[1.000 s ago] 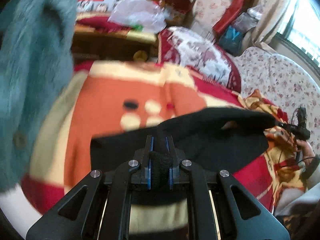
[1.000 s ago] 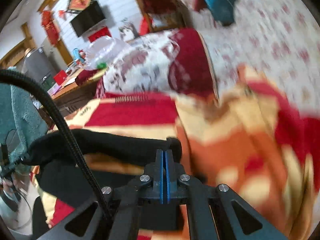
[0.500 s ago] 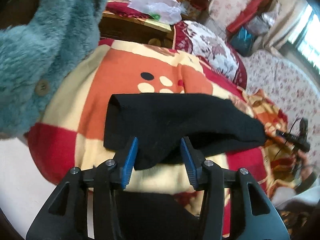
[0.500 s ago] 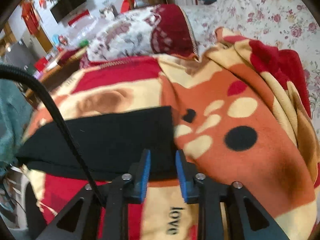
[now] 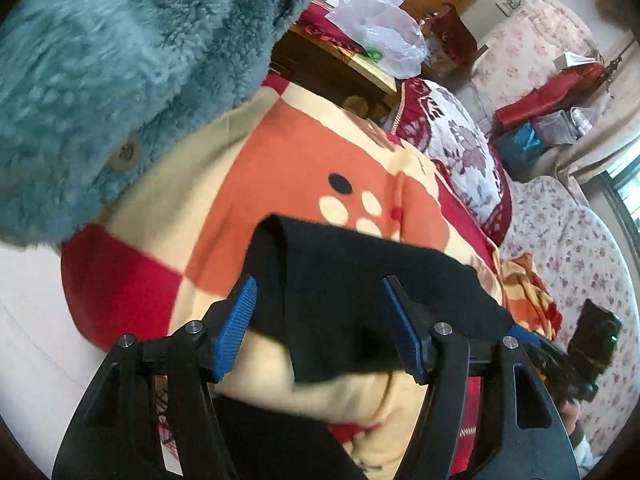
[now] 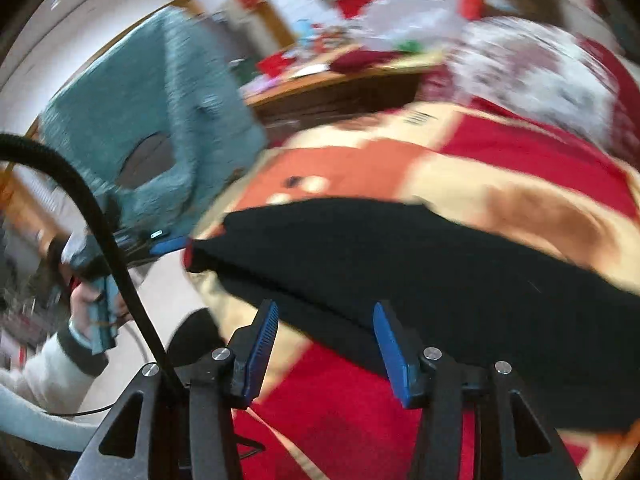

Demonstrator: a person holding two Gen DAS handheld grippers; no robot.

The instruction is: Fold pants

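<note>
The black pants (image 5: 360,280) lie folded in a long band on a red, orange and cream blanket (image 5: 272,168). My left gripper (image 5: 320,320) is open, its blue pads on either side of the near end of the pants, not holding them. In the right wrist view the pants (image 6: 420,256) stretch across the blanket (image 6: 520,152). My right gripper (image 6: 326,336) is open and empty, just short of the near edge of the pants. The other gripper shows at the left of that view (image 6: 168,244).
A teal fleece jacket (image 5: 100,92) hangs at the upper left over the bed's edge. A wooden table (image 5: 344,68) with a plastic bag (image 5: 380,36) stands beyond the blanket. A floral pillow (image 5: 460,152) and flowered bedding (image 5: 568,248) lie to the right. A black cable (image 6: 100,220) crosses the right wrist view.
Both grippers let go of the pants, which were laid down folded on the blanket. Both jaws opened wider and pulled back a little; the right wrist view has swung left.
</note>
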